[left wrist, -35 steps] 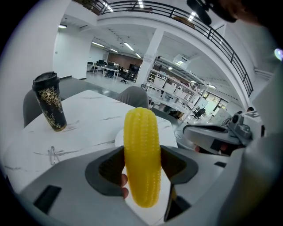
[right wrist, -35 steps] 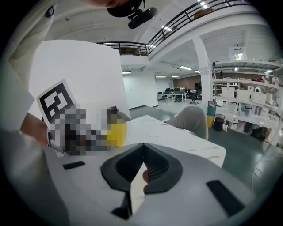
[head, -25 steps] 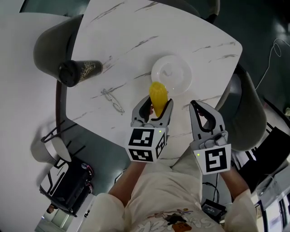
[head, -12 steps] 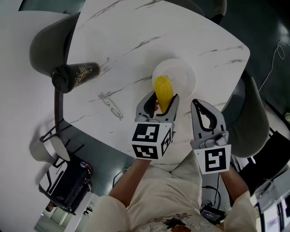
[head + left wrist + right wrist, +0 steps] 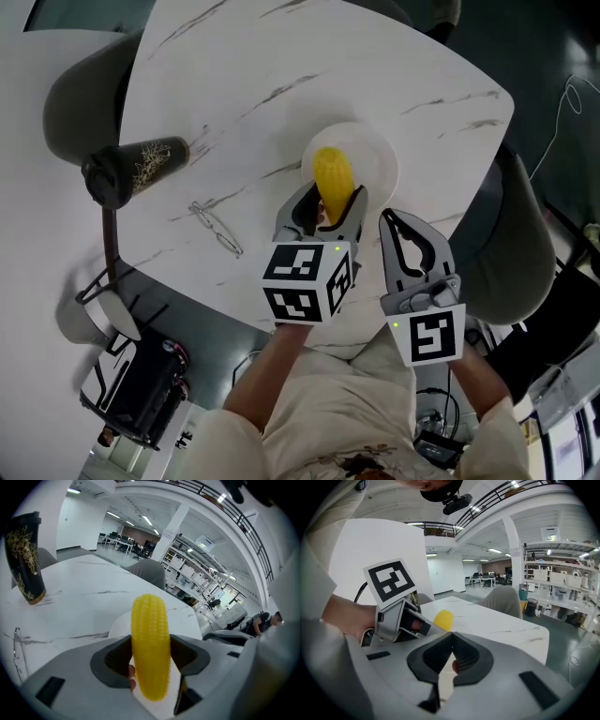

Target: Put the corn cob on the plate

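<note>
My left gripper (image 5: pixel 322 204) is shut on the yellow corn cob (image 5: pixel 333 180), which sticks forward out of its jaws and hangs over the near rim of the small white plate (image 5: pixel 375 150). In the left gripper view the corn cob (image 5: pixel 150 646) stands between the two grey jaws, with the plate (image 5: pixel 119 623) just behind and below it. My right gripper (image 5: pixel 405 228) hovers to the right over the table's near edge, jaws shut and empty (image 5: pixel 451 654). The cob's tip (image 5: pixel 443 619) shows in the right gripper view.
A black cup with gold print (image 5: pixel 127 169) lies towards the table's left side, and a pair of glasses (image 5: pixel 214 230) rests near the front edge. Grey chairs (image 5: pixel 511 244) stand at the right and at the far left. The white marble table (image 5: pixel 244 75) is bare at the back.
My left gripper has carried the corn cob forward, from short of the plate to over its near rim. The right gripper has kept alongside, shut.
</note>
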Motion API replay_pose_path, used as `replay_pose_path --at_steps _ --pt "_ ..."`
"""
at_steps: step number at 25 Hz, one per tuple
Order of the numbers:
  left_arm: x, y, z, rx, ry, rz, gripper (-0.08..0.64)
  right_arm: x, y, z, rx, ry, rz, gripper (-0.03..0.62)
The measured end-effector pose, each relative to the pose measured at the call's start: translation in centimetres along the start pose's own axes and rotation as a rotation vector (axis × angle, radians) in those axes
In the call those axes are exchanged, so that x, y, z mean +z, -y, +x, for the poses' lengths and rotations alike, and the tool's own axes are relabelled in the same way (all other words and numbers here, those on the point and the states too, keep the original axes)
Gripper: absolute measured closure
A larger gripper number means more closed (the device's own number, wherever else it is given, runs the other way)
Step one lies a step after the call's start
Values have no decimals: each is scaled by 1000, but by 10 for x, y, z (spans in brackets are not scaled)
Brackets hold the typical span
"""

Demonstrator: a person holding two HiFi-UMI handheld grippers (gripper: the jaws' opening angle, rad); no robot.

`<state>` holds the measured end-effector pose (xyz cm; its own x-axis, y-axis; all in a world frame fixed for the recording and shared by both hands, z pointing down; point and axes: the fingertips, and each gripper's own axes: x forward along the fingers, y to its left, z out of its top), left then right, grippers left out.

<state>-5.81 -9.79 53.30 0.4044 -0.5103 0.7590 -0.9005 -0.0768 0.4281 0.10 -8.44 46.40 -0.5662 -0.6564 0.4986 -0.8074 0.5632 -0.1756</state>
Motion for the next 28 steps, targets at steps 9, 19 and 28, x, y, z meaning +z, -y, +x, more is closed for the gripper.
replay_pose_path --at_steps 9,19,28 --pt "7 -5 14 56 -39 50 311 -4 8 -2 -21 -7 29 588" --pt "12 -2 24 97 -61 143 311 -10 16 -9 -31 -20 55 588" --pt "14 -3 34 147 -105 245 311 -17 11 -14 -14 -25 80 588"
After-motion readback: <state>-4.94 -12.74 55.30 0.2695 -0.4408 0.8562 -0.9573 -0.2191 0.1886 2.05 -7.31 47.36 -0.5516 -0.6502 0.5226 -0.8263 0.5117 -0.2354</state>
